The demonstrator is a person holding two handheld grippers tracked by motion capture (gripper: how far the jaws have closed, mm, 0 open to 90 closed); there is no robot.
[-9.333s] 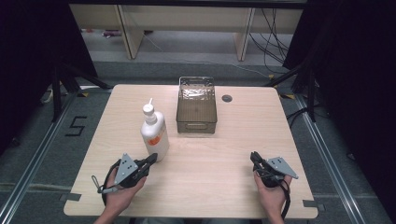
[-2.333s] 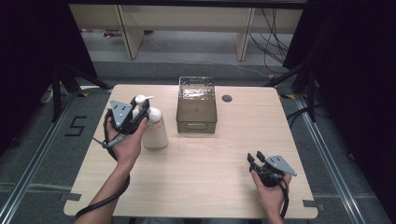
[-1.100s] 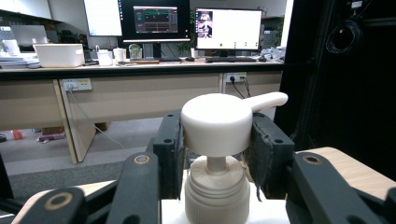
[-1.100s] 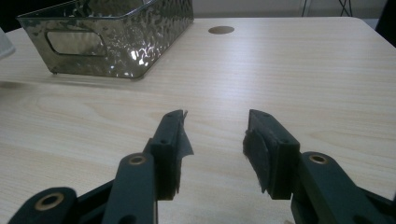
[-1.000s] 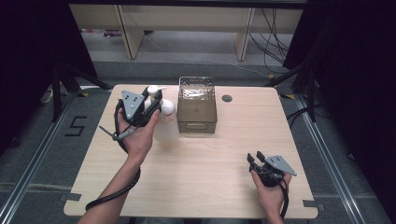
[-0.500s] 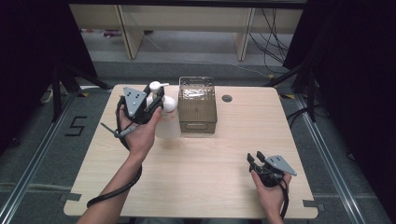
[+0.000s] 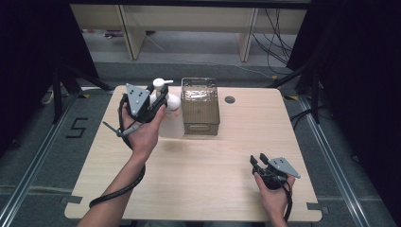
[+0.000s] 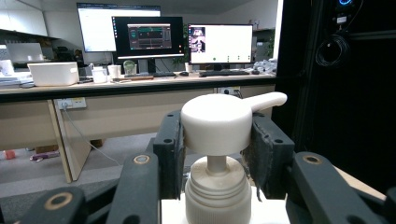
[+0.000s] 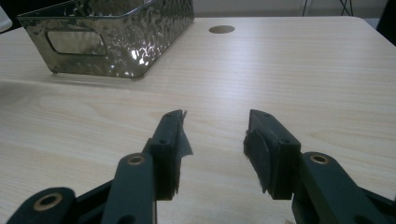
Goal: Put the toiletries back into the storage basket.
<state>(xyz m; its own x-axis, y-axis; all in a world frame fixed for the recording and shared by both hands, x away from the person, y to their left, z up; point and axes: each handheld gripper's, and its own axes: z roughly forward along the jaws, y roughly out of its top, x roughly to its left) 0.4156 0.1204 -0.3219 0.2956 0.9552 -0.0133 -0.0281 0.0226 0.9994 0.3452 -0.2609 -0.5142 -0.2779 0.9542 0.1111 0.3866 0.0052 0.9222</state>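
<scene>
— Left claw [image 8: 212,154] grips our pump bottle [image 7: 169,118] by its head, beside the tray [image 7: 200,106] near the surface's far edge.
— Next we probably lower it into the tray; right claw [image 9: 215,144] waits wide, empty.

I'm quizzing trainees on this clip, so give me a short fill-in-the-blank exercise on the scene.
1. The left gripper is closed on the bottle's white ____ head.
2. The pump bottle is just left of the metal ____.
3. The right gripper has ____ between its fingers.

Missing words: pump; basket; nothing
</scene>
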